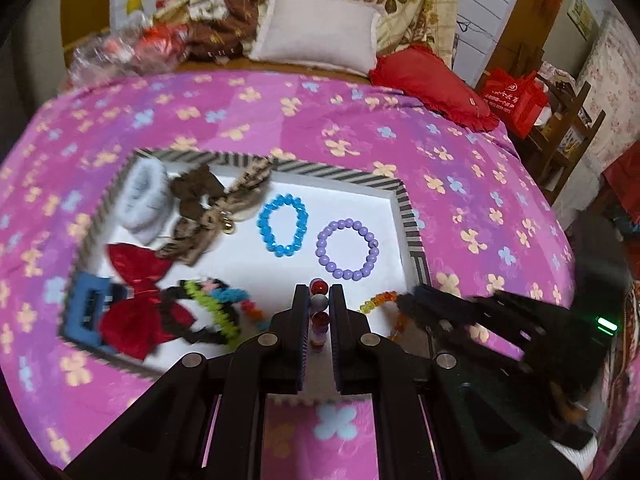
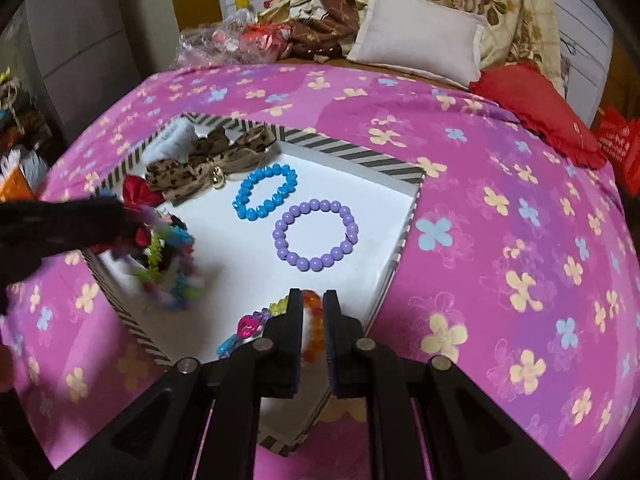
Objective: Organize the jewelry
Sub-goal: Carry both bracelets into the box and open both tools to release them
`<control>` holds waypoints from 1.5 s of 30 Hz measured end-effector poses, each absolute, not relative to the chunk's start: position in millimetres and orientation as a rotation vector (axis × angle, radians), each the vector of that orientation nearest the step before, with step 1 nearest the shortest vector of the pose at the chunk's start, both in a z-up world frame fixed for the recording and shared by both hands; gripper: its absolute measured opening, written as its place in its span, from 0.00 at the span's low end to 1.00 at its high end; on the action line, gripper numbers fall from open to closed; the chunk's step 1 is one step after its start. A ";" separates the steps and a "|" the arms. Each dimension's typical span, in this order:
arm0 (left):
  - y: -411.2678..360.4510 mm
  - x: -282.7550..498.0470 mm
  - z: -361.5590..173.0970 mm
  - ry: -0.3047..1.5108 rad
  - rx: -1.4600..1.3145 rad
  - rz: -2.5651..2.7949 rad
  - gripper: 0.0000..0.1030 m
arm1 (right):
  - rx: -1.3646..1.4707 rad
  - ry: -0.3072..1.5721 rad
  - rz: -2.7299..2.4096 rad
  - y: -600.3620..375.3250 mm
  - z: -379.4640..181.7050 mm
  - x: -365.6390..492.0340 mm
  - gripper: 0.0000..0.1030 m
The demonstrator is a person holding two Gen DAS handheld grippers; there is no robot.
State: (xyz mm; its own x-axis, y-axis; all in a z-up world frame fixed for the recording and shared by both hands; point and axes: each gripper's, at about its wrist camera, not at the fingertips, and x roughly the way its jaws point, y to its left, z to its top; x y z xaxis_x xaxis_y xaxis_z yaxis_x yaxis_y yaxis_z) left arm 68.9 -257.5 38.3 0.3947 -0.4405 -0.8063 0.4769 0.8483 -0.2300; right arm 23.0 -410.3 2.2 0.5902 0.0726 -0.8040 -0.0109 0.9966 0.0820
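Note:
A white tray with a striped rim [image 1: 340,172] [image 2: 352,158] lies on the bed. On its floor rest a blue bead bracelet [image 1: 282,220] [image 2: 266,192] and a purple bead bracelet [image 1: 347,249] [image 2: 316,236]. My left gripper [image 1: 319,294] is shut on a bracelet of red and grey beads [image 1: 319,322] over the tray's near edge. My right gripper [image 2: 312,294] is shut on a multicoloured bracelet [image 2: 313,332], its orange beads between the pads and its pink and blue beads trailing left. Each gripper shows blurred in the other's view, the right gripper [image 1: 424,300] and the left gripper [image 2: 116,216].
Hair things crowd the tray's left side: a white scrunchie [image 1: 144,204], a leopard bow [image 1: 208,208], a red bow [image 1: 140,280], a blue claw clip [image 1: 90,312] and neon hair ties [image 1: 216,304]. Pink flowered bedspread [image 1: 360,120] surrounds the tray. A white pillow [image 1: 320,28] and a red cushion [image 1: 432,84] lie behind.

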 end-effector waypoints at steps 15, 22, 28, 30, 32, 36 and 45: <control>-257.1 99.2 -16.2 1.106 0.085 -0.457 0.17 | 0.165 0.885 0.070 -417.3 10.2 0.4 0.38; -266.9 98.3 -15.5 1.077 0.114 -0.443 0.17 | 0.206 0.882 0.046 -418.7 9.2 -9.5 0.44; -260.9 92.0 -9.5 1.035 0.133 -0.403 0.18 | 0.220 0.879 0.035 -414.8 8.7 -17.8 0.49; -256.4 87.9 -5.9 1.022 0.135 -0.397 0.25 | 0.225 0.875 0.030 -413.0 9.3 -20.5 0.52; -250.5 81.0 -0.2 0.993 0.142 -0.385 0.32 | 0.231 0.870 0.028 -410.6 10.8 -23.1 0.54; -238.5 66.2 12.3 0.943 0.159 -0.364 0.32 | 0.219 0.860 0.018 -402.9 15.1 -29.2 0.57; -198.8 28.5 40.0 0.869 0.127 -0.308 0.32 | 0.190 0.795 -0.010 -380.7 37.3 -49.7 0.63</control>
State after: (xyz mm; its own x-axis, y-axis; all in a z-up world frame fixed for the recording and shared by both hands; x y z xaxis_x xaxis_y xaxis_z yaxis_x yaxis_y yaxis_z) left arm 28.5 -198.8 40.0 0.6052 -0.2138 -0.7668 0.3165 0.9485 -0.0147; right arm -49.7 -380.7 37.3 0.7008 0.0626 -0.7106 0.0806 0.9828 0.1660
